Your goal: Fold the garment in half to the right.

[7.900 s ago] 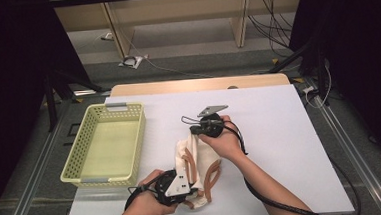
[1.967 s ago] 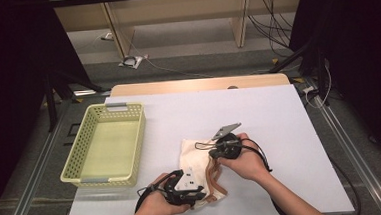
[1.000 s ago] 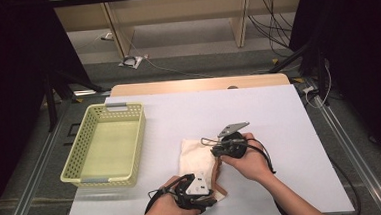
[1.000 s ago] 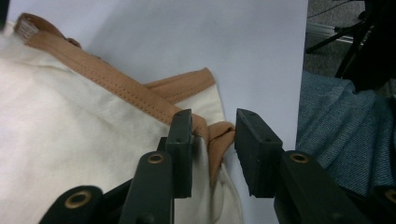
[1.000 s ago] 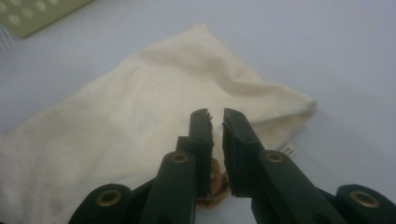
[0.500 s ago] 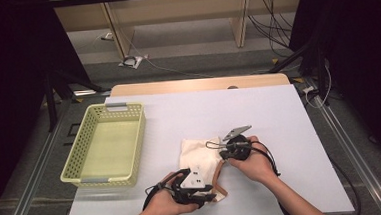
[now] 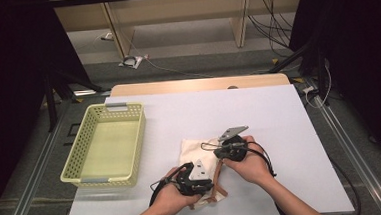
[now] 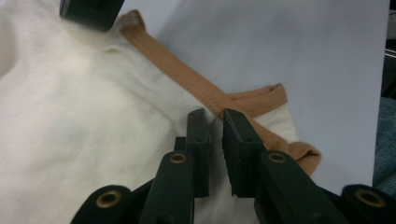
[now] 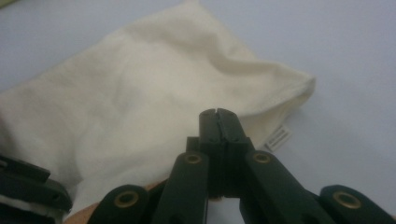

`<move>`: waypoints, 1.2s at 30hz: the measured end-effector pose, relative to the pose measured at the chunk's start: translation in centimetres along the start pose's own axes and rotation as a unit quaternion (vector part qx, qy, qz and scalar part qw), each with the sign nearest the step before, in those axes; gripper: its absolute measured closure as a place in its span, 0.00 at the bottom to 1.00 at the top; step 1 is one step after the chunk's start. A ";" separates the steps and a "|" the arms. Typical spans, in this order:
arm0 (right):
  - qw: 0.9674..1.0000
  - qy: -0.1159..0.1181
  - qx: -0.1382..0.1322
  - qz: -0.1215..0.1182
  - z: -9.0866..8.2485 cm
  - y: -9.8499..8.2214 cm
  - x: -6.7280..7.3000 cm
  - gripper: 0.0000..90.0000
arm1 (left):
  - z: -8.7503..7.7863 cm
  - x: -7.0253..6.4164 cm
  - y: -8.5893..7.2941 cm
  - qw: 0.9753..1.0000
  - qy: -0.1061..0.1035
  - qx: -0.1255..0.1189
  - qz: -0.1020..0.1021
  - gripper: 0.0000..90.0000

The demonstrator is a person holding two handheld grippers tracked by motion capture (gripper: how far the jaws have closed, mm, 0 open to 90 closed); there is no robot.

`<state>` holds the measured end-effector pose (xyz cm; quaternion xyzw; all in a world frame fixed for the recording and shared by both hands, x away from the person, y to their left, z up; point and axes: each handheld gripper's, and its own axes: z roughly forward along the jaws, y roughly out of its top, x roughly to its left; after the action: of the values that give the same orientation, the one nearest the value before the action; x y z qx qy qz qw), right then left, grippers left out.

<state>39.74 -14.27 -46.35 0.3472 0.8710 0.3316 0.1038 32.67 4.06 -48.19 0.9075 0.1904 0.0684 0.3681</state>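
- The left gripper (image 7: 199,183) sits at the near edge of the table (image 7: 279,112), over the near end of a cream garment (image 7: 194,152) with an orange trim (image 8: 205,91).
- In the left gripper view its jaws have just been closing; a narrow gap remains between them, they lie on the cloth where the trim crosses at about one o'clock from the tips, and I cannot tell if any fabric is pinched.
- The right gripper (image 7: 222,153) rests at two o'clock from the left one, at the garment's right edge.
- Its jaws are pressed together in the right gripper view; whether cloth is caught between them I cannot tell.
- A small white label (image 9: 279,137) sticks out of the garment's seam at three o'clock from those tips; its print is too blurred to read.
- A yellow basket (image 7: 76,162) stands well apart at ten o'clock from the garment.
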 end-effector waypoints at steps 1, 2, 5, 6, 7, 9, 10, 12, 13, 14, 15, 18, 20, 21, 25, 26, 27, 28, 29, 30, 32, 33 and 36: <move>1.000 0.000 0.000 0.000 0.0 0.0 0.0 1.00 | 0.0 0.0 0.0 1.000 0.000 0.000 0.000 0.89; 1.000 0.003 0.011 0.007 0.6 -0.3 -0.1 1.00 | 0.2 -0.2 0.0 1.000 -0.004 0.000 0.003 0.88; 1.000 0.001 0.018 0.016 1.1 -0.7 -0.7 1.00 | 0.2 -0.2 -0.1 1.000 -0.008 -0.001 0.006 0.87; 1.000 0.000 0.018 0.017 1.1 -0.8 -0.8 1.00 | 0.2 -0.2 -0.1 1.000 -0.010 -0.001 0.008 0.86; 1.000 0.000 0.018 0.017 1.1 -0.8 -0.8 1.00 | 0.2 -0.2 -0.1 1.000 -0.010 -0.001 0.013 0.86; 1.000 -0.002 0.016 0.017 1.1 -0.9 -1.0 1.00 | 0.3 -0.4 -0.1 1.000 -0.010 -0.003 0.017 0.86; 1.000 0.000 0.016 0.024 1.1 -1.0 -1.0 1.00 | 0.2 -0.5 -0.2 1.000 -0.011 -0.001 0.019 0.86; 1.000 -0.001 0.013 0.022 1.1 -1.1 -1.1 0.99 | 0.2 -0.7 -0.2 1.000 -0.012 -0.001 0.023 0.86; 1.000 -0.001 0.012 0.024 1.1 -1.2 -1.1 0.98 | 0.1 -0.9 -0.3 1.000 -0.014 -0.002 0.025 0.86; 1.000 -0.001 0.012 0.024 1.1 -1.2 -1.1 0.98 | 0.1 -0.9 -0.3 1.000 -0.014 -0.002 0.025 0.86; 1.000 0.000 0.012 0.028 1.0 -1.2 -1.1 0.97 | 0.0 -1.0 -0.4 0.999 -0.016 0.000 0.028 0.86; 1.000 0.000 0.006 0.028 1.0 -1.4 -1.4 0.96 | -0.2 -1.3 -0.5 0.999 -0.018 -0.004 0.030 0.85; 1.000 -0.003 0.004 0.029 1.0 -1.4 -1.4 0.94 | -0.4 -1.4 -0.6 0.999 -0.019 -0.008 0.029 0.85; 1.000 -0.002 0.002 0.028 0.9 -1.4 -1.3 0.92 | -0.5 -1.4 -0.6 0.999 -0.020 -0.009 0.029 0.85; 1.000 -0.002 -0.017 0.021 0.5 -1.5 -1.3 0.82 | -1.4 -1.4 -0.7 0.999 -0.027 -0.019 0.032 0.83; 1.000 -0.003 -0.019 0.018 0.4 -1.5 -1.3 0.80 | -1.6 -1.3 -0.7 0.999 -0.027 -0.023 0.032 0.82; 1.000 -0.002 -0.020 0.018 0.3 -1.6 -1.3 0.79 | -1.9 -1.3 -0.7 0.999 -0.025 -0.028 0.029 0.80; 1.000 -0.003 -0.022 0.014 0.3 -1.7 -1.4 0.77 | -2.1 -1.1 -0.7 0.999 -0.024 -0.030 0.028 0.79; 1.000 -0.001 -0.022 0.014 0.2 -1.8 -1.4 0.76 | -2.3 -1.0 -0.8 0.999 -0.022 -0.032 0.027 0.79; 1.000 0.000 -0.024 0.017 0.1 -1.8 -1.3 0.74 | -2.5 -0.8 -1.0 0.999 -0.020 -0.035 0.026 0.76; 1.000 0.000 -0.026 0.016 0.0 -1.9 -1.3 0.73 | -2.5 -0.7 -1.0 0.999 -0.017 -0.036 0.026 0.74; 0.999 0.002 -0.029 0.015 -0.1 -1.9 -1.3 0.70 | -2.6 -0.5 -1.2 0.999 -0.011 -0.042 0.021 0.69; 0.999 0.003 -0.035 0.015 -0.3 -2.0 -1.3 0.68 | -2.9 -0.3 -1.4 0.999 -0.008 -0.051 0.011 0.65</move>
<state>39.50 -16.31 -47.48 0.3551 0.8541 0.3644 0.1080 31.28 6.70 -47.08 0.8901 0.1736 0.0749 0.4146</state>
